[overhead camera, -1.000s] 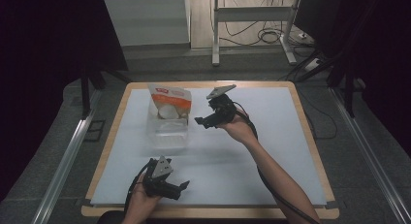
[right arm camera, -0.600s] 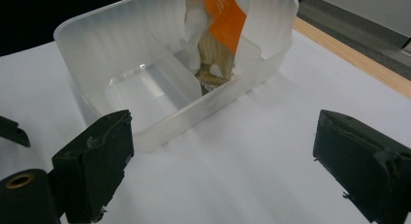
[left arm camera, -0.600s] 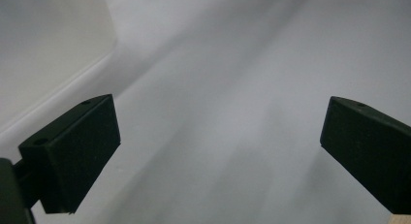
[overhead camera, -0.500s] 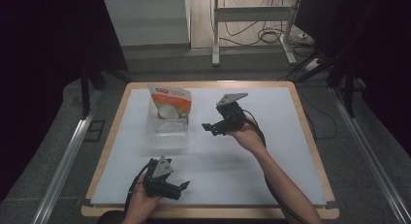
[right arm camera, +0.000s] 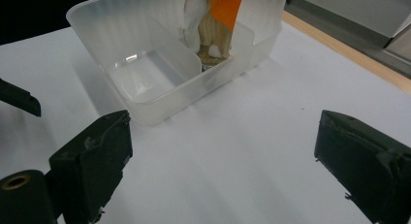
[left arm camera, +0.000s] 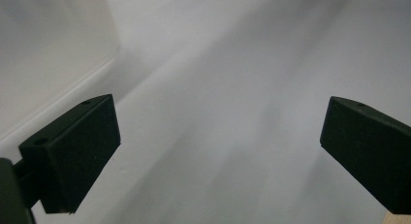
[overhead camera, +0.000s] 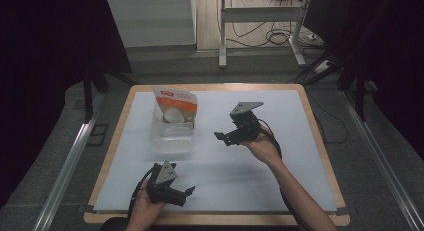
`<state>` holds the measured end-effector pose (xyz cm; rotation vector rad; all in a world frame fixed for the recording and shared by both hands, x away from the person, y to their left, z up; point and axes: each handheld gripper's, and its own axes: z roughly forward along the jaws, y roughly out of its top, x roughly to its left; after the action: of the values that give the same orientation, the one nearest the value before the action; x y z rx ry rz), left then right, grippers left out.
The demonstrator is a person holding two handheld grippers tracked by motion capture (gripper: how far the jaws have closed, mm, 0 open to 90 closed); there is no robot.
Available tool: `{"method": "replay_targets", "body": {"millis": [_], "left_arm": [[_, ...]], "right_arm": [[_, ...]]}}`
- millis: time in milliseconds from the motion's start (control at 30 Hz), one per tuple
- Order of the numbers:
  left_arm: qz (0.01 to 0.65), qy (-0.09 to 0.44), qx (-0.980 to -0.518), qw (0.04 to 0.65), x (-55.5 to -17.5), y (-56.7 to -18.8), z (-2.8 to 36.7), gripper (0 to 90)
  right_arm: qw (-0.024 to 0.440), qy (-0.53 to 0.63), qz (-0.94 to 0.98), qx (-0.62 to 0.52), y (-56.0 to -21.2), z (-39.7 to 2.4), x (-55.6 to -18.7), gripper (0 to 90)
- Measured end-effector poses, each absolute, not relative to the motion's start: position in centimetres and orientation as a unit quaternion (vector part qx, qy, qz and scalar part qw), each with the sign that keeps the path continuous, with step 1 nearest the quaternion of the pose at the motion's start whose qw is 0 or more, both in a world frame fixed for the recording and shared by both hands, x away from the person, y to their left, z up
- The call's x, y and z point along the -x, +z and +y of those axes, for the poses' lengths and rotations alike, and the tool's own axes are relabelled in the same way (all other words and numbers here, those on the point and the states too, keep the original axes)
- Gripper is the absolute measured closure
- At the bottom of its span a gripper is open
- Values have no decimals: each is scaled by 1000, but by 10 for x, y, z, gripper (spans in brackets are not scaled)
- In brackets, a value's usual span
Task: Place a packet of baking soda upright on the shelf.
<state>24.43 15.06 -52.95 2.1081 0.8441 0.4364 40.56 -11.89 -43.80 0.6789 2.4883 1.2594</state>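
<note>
While both tools' jaws stand spread and empty, the pouch (overhead camera: 176, 107) in the clear tub (overhead camera: 172, 137) bears unreadable red-labelled print.

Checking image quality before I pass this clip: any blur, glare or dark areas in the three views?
High view: the white table is evenly lit, the surroundings nearly black. Left gripper view: soft and streaky, the surface behind the left hand-held gripper shows no detail. Right gripper view: sharp, a small glint on the floor of the clear plastic container, and the right hand-held gripper open over its faint shadow.
</note>
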Motion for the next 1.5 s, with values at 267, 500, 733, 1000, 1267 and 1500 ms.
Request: {"method": "replay_targets", "body": {"millis": [267, 500, 733, 1000, 1267, 1500], "left_arm": [[338, 174, -830, 408, -244, -529, 151, 8], [340, 172, -829, 410, -245, -528, 153, 8], [343, 173, -827, 411, -245, -528, 154, 8], [345, 171, -826, 411, -246, -528, 154, 8], [347, 171, -825, 412, -246, -528, 154, 7], [348, 172, -824, 412, -246, -527, 155, 7]], "right_arm": [[138, 425, 863, -235, -440, -127, -392, 64], [138, 424, 862, -242, -440, -133, -385, 64], [138, 423, 862, -243, -441, -141, -373, 63], [141, 421, 861, -247, -439, -155, -358, 59], [144, 412, 866, -245, -441, -168, -343, 51], [144, 413, 865, -246, -439, -178, -332, 33]]}}
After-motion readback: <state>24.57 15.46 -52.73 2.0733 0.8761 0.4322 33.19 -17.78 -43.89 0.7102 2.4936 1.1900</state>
